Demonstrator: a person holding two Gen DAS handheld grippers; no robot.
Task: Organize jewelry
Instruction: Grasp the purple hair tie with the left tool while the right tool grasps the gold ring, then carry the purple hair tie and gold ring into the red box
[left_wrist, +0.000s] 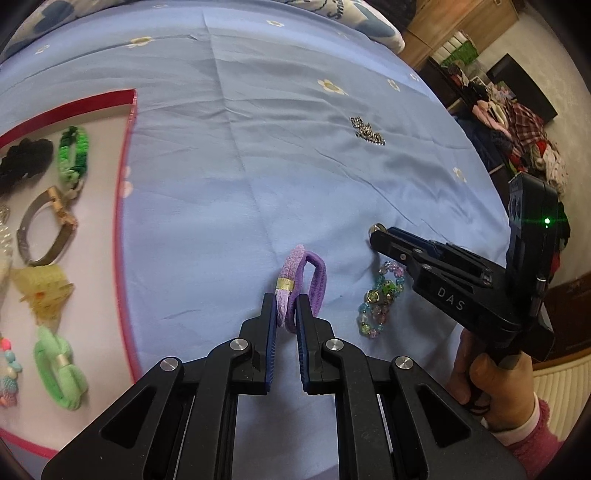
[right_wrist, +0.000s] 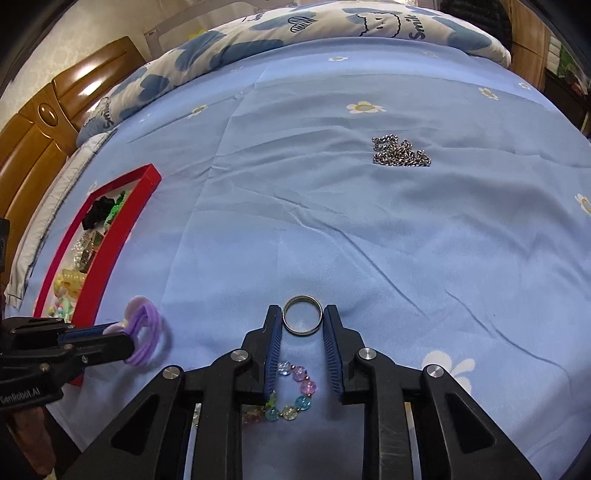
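My left gripper (left_wrist: 287, 306) is shut on a purple hair tie (left_wrist: 308, 280), pinching one end while the loop sticks out ahead over the blue bedsheet (left_wrist: 258, 166). The right wrist view shows the same grip from the side, with the left gripper (right_wrist: 127, 343) on the hair tie (right_wrist: 146, 326). My right gripper (right_wrist: 303, 314) points down at the sheet, and its pads touch both sides of a silver ring (right_wrist: 302, 314) lying flat. A pastel beaded bracelet (right_wrist: 297, 391) lies between its fingers, nearer the camera. It also shows under the right gripper (left_wrist: 375, 236) as the bracelet (left_wrist: 380, 299).
A red-rimmed tray (left_wrist: 129, 122) on the left holds a black scrunchie (left_wrist: 26, 158), a green braided band (left_wrist: 74, 155), a gold bangle (left_wrist: 48, 225), a yellow clip (left_wrist: 44, 291) and a green hair tie (left_wrist: 59, 369). A silver chain (right_wrist: 400, 151) lies heaped farther up the sheet. A hand (left_wrist: 480, 373) holds the right gripper.
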